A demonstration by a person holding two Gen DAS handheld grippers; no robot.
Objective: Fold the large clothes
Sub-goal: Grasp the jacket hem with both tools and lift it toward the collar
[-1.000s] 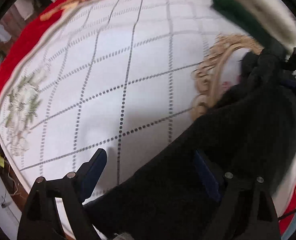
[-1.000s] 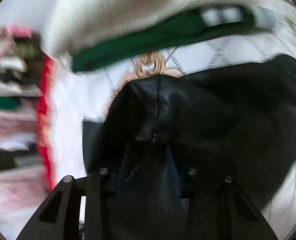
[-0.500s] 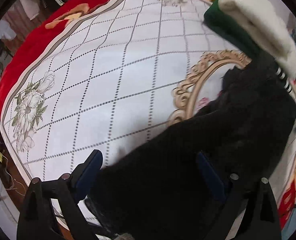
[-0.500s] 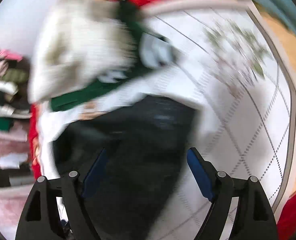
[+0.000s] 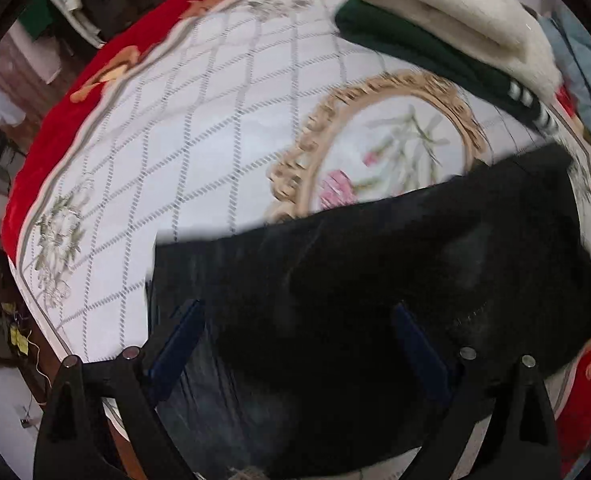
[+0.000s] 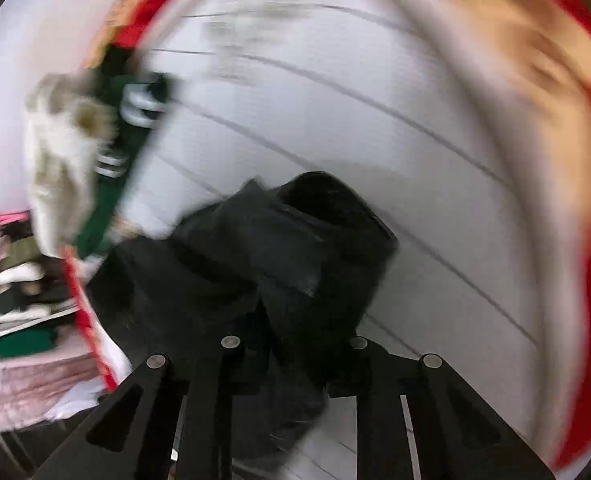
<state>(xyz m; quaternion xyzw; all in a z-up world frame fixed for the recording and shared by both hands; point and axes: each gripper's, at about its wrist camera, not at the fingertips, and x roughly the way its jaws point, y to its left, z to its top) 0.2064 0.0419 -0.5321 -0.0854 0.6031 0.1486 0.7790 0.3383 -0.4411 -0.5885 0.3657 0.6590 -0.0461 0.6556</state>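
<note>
A large black garment [image 5: 375, 280] lies spread over the near part of the white patterned bedspread [image 5: 199, 160]. My left gripper [image 5: 295, 320] hangs over it with its blue-padded fingers [image 5: 175, 340] wide apart and nothing between them. In the blurred right wrist view my right gripper [image 6: 291, 340] has its fingers close together, pinching a bunched fold of the black garment [image 6: 279, 256], which trails away over the bedspread [image 6: 415, 160].
A folded green garment [image 5: 423, 48] with a cream fleece [image 5: 455, 4] on top lies at the far side of the bed; it also shows in the right wrist view [image 6: 107, 184]. Stacked clothes [image 6: 19, 312] sit left. The red blanket border [image 5: 75, 108] marks the bed edge.
The black garment has been pulled out flatter and wider across the bed. My right gripper, open half a second ago, has closed on a fold of it while swinging. The left gripper stays open.
</note>
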